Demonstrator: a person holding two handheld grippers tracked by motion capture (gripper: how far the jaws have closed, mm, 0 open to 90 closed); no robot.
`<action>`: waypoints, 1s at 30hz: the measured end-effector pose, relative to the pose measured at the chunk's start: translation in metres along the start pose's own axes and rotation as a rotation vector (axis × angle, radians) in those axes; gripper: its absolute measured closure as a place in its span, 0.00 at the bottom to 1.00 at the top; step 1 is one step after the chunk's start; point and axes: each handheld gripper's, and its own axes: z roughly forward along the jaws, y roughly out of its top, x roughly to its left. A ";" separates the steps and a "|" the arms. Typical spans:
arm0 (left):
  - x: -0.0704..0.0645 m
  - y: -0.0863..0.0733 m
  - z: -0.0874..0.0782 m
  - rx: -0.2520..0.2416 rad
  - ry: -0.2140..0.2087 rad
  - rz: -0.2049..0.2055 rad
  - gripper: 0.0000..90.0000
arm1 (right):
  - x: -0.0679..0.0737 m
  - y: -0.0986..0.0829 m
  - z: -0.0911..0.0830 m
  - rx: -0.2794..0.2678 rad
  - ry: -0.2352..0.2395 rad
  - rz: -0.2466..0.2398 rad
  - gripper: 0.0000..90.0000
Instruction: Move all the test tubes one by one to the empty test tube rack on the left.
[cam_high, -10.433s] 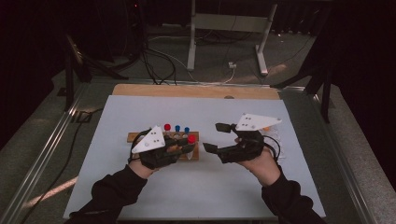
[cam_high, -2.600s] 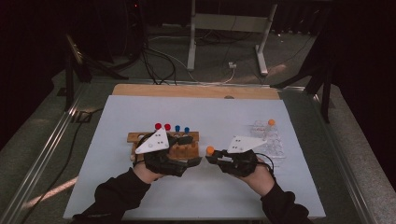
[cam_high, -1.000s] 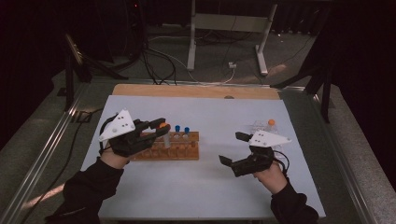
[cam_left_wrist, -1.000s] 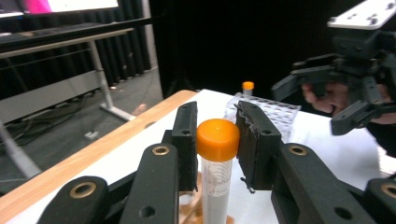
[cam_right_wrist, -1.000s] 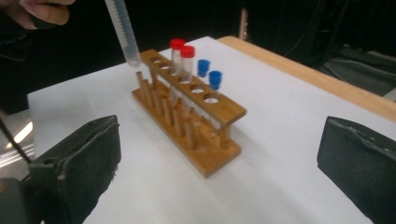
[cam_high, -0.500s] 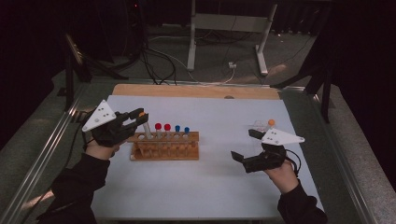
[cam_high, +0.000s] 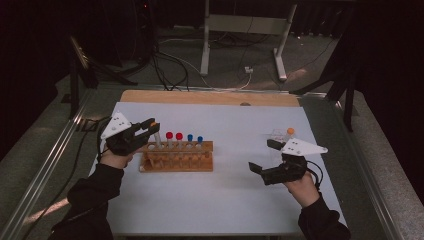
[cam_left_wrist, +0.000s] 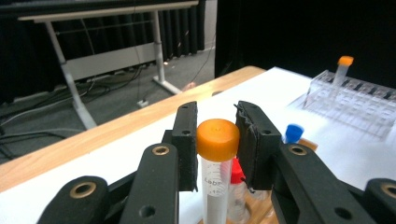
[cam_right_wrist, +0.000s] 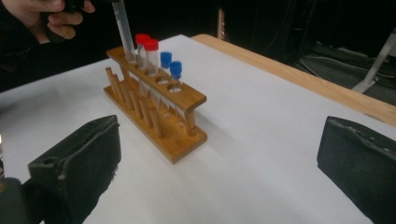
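Observation:
My left gripper (cam_high: 150, 127) (cam_left_wrist: 217, 140) is shut on an orange-capped tube (cam_high: 155, 131) (cam_left_wrist: 217, 140) just under its cap. The tube leans over the left end of the wooden rack (cam_high: 177, 159) (cam_right_wrist: 156, 105), and its lower end (cam_right_wrist: 127, 44) meets the rack's top board there. Two red-capped tubes (cam_high: 174, 136) (cam_right_wrist: 145, 43) and two blue-capped tubes (cam_high: 195, 139) (cam_right_wrist: 170, 61) stand in the rack. My right gripper (cam_high: 262, 156) (cam_right_wrist: 219, 158) hovers open and empty over the mat, right of the rack.
A clear plastic rack (cam_high: 278, 136) (cam_left_wrist: 355, 95) with one orange-capped tube (cam_high: 290, 131) (cam_left_wrist: 344, 63) stands just beyond my right gripper. A wooden strip (cam_high: 210, 97) borders the white mat's far edge. Bare mat lies between the two racks.
The two grippers, close together mid-table earlier, have parted. My left gripper swung left with the orange-capped tube, then came back to the rack's left end. My right gripper drew back to the right.

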 end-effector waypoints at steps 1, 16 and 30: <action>0.000 -0.003 0.001 0.005 0.002 0.003 0.79 | 0.000 0.000 0.000 0.000 0.000 -0.001 0.00; -0.005 -0.044 0.018 0.061 -0.001 0.003 0.79 | -0.002 -0.001 -0.002 0.005 -0.004 -0.001 0.00; -0.002 -0.047 0.015 0.043 0.005 -0.021 0.52 | -0.006 -0.001 -0.005 -0.013 -0.031 -0.043 0.00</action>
